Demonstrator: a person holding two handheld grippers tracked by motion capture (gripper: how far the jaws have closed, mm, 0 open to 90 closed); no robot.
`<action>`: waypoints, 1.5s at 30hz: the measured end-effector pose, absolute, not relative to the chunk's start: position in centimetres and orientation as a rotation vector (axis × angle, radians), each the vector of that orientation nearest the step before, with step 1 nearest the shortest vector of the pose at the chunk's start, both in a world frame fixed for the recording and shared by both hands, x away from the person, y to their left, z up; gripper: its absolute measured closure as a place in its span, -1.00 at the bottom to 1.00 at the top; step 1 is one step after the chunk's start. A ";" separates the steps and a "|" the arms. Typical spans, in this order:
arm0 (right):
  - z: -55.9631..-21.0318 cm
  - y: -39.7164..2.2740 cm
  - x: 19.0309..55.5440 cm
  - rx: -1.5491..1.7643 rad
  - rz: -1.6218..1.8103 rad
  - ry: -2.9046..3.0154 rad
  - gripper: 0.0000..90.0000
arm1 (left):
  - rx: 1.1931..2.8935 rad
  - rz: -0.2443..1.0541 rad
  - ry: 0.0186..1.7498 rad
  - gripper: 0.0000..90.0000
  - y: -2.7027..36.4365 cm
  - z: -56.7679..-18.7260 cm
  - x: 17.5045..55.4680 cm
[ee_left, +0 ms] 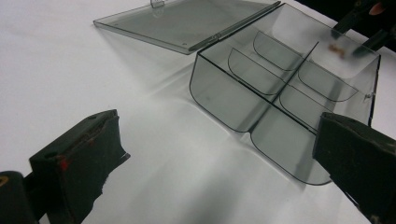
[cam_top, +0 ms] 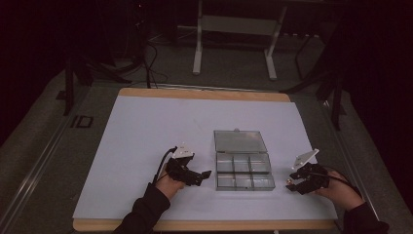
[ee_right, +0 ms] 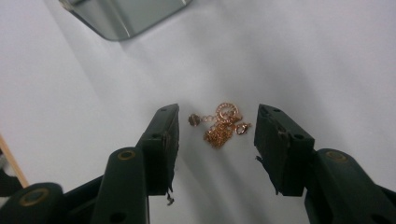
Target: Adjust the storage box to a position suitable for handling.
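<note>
Right tongs [ee_right: 215, 128] spread wide, straddling small rose-gold chain [ee_right: 220, 125] lying bunched on worktop [cam_top: 146, 126] near its front right corner. Left tongs [ee_left: 219, 158] wide, empty, facing open compartment box [cam_top: 243, 170].

Wooden-edged bench [cam_top: 204, 93] under a white sheet [cam_top: 146, 141]. At four o'clock of centre, a clear compartment box [cam_top: 243, 173], lid [cam_top: 239, 141] flat open toward twelve. At three o'clock of it, a small rose-gold chain [ee_right: 220, 125].
</note>
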State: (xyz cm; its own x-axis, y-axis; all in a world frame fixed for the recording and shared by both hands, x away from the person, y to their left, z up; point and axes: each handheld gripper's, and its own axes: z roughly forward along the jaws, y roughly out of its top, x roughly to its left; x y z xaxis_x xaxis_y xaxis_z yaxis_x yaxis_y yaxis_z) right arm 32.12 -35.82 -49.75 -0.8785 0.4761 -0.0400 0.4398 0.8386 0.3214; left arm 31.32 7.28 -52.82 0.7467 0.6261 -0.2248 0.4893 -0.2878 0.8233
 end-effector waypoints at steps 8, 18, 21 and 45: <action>-50.0 -34.9 32.8 0.715 0.318 2.936 0.14 | 1.958 0.194 0.834 -0.96 7.2 -52.9 30.7; -49.8 -33.8 33.0 0.662 0.212 2.996 0.55 | 1.948 0.211 0.830 -0.96 7.2 -52.9 30.2; -49.8 -33.7 32.9 0.652 0.200 2.999 0.63 | 1.946 0.207 0.829 -0.96 7.2 -53.0 30.1; -47.4 -33.5 32.9 0.583 0.273 3.018 0.92 | 1.924 0.212 0.827 -0.96 7.4 -53.1 30.1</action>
